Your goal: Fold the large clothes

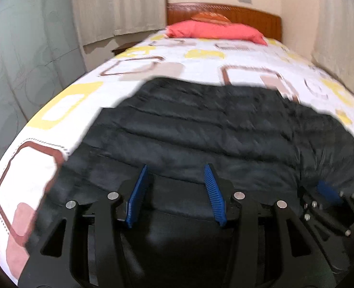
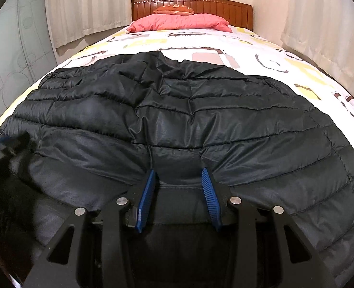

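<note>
Nothing I can read here. Far ahead of my right gripper, the orange cushion (image 2: 174,9) by the headboard (image 2: 224,8) carries pale marks that may be letters, but they are too small to make out. My left view is blurred.

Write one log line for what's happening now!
left hand-held gripper: open | right hand-held gripper: open | black puffer jacket: spread on bed

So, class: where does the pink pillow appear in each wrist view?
Left wrist view: pink pillow top centre, against the headboard, blurred.
Right wrist view: pink pillow top centre, sharper.
Shared landmark: the black jacket spread across the bed in front of it.
</note>
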### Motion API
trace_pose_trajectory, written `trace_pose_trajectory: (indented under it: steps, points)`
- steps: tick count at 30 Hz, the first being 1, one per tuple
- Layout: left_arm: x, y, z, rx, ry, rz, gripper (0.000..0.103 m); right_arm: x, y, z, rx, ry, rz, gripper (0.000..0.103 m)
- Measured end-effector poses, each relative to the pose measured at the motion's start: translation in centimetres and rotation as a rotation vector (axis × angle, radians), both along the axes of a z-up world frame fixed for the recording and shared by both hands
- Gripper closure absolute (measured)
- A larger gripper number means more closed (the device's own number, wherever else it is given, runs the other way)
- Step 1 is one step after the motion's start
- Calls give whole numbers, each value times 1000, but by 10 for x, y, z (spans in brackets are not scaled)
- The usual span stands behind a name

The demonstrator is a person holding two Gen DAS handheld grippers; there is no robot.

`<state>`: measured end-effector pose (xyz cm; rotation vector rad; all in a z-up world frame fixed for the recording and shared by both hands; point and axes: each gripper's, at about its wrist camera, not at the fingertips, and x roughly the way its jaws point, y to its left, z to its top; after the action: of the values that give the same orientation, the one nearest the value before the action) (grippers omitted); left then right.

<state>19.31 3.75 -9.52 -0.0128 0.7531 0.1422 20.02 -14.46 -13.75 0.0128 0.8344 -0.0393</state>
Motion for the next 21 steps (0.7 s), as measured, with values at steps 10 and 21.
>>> trace_pose_trajectory:
  steps: [10, 21]
  points:
    - [27, 139, -3, -422, 57, 198, 26, 0, -3, 0, 12, -13, 2, 62]
    - [32, 172, -64, -897, 135, 182, 16, -1, -4, 0, 13, -16, 3, 62]
